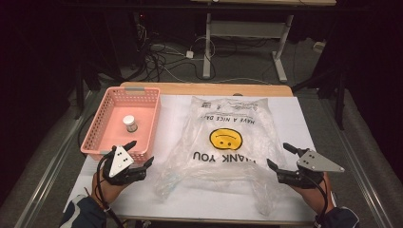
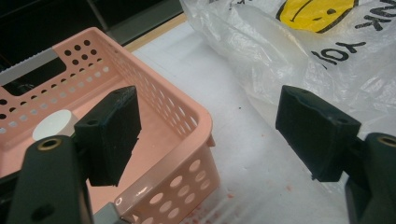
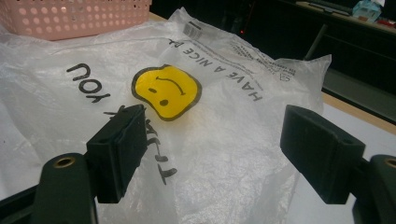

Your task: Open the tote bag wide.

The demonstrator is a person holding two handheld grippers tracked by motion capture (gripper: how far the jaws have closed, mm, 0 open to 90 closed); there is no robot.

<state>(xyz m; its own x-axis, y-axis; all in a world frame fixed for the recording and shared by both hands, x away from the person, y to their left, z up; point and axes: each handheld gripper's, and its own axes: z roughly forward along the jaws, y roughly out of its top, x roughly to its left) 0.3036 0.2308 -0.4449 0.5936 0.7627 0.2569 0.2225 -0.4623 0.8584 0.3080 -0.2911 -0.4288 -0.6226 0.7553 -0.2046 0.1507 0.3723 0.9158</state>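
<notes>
Taking the plastic bag [image 1: 228, 142] as the landmark: nearest the person, the left gripper [image 1: 141, 153] hovers just off the bag's near left corner and the right gripper [image 1: 280, 156] just off its near right edge. Both have their jaws spread wide with nothing between them.

The work in hand looks like getting hold of the bag, probably to open it for the small jar [image 1: 129, 123]. To do that well, each gripper should come down low over the crumpled handle loops at the near end, pinch a single layer of film rather than the whole stack, and lift gently so the mouth parts instead of the bag sliding across the white table [image 1: 294, 118].

The bag lies flat in the middle of the table, thin, translucent and wrinkled, with a yellow smiley face and black "THANK YOU" lettering that reads upside down from the person's side. Its handles trail toward the near edge.

Left of the bag sits a pink perforated basket [image 1: 107, 107], the white-capped jar upright inside it.
</notes>
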